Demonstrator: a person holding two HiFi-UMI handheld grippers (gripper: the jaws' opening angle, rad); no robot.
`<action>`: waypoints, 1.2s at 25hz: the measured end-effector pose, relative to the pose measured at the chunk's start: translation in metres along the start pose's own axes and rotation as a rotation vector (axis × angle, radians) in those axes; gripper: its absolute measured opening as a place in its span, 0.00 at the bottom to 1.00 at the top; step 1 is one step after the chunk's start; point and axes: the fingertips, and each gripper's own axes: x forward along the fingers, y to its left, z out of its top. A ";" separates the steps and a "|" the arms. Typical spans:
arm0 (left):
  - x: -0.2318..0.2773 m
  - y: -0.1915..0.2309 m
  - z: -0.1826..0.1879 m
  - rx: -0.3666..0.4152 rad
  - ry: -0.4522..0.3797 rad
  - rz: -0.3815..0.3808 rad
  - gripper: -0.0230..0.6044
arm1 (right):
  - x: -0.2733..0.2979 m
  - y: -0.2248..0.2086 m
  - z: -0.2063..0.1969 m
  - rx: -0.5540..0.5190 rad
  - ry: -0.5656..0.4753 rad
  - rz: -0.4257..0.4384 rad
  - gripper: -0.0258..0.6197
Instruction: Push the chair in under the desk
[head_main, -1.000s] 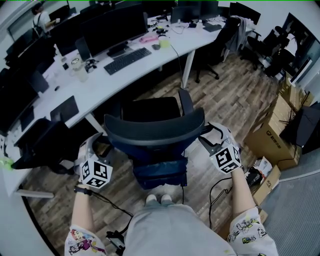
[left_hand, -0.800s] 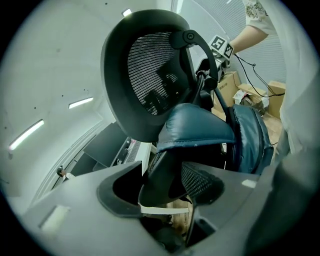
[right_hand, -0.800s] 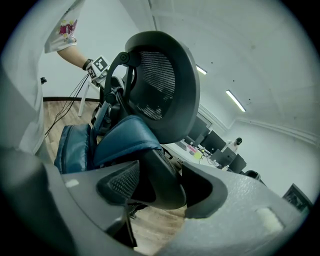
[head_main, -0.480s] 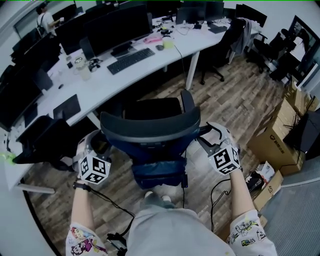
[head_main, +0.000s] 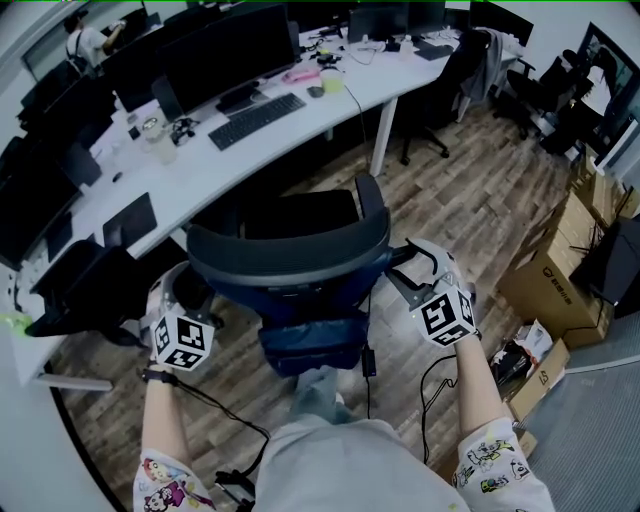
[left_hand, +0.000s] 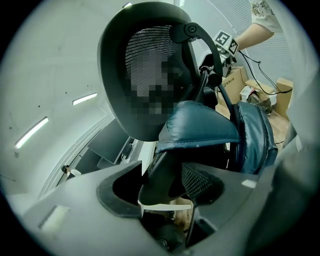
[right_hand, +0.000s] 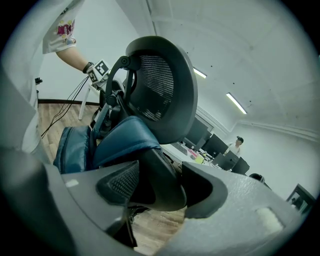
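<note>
A black mesh-backed office chair (head_main: 290, 250) with a blue cushion (head_main: 310, 335) stands facing the white desk (head_main: 200, 165), its seat (head_main: 300, 212) at the desk's edge. My left gripper (head_main: 197, 288) is at the chair's left side and my right gripper (head_main: 397, 272) is at its right side. In the left gripper view the left gripper (left_hand: 162, 192) is shut on a dark armrest (left_hand: 159, 177) below the backrest (left_hand: 145, 75). The right gripper view shows my right gripper (right_hand: 159, 194) shut on the other armrest (right_hand: 162, 175) beneath the backrest (right_hand: 160, 85).
On the desk are a keyboard (head_main: 255, 120) and monitors (head_main: 225, 55). Another dark chair (head_main: 90, 290) stands to the left, and one more (head_main: 450, 75) at the far right. Cardboard boxes (head_main: 545, 270) stand to the right. A cable (head_main: 430, 385) trails on the wooden floor.
The chair and both grippers have edged a little toward the desk. The person's leg has stepped forward behind the chair.
</note>
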 end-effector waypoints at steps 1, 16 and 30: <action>0.003 0.003 0.000 -0.005 0.002 0.004 0.45 | 0.004 -0.002 0.000 0.003 0.000 -0.003 0.45; 0.063 0.047 0.002 -0.039 0.019 0.035 0.45 | 0.081 -0.055 -0.001 0.007 -0.001 -0.006 0.45; 0.124 0.093 0.004 -0.054 0.016 0.058 0.45 | 0.154 -0.106 0.000 0.005 -0.002 -0.004 0.46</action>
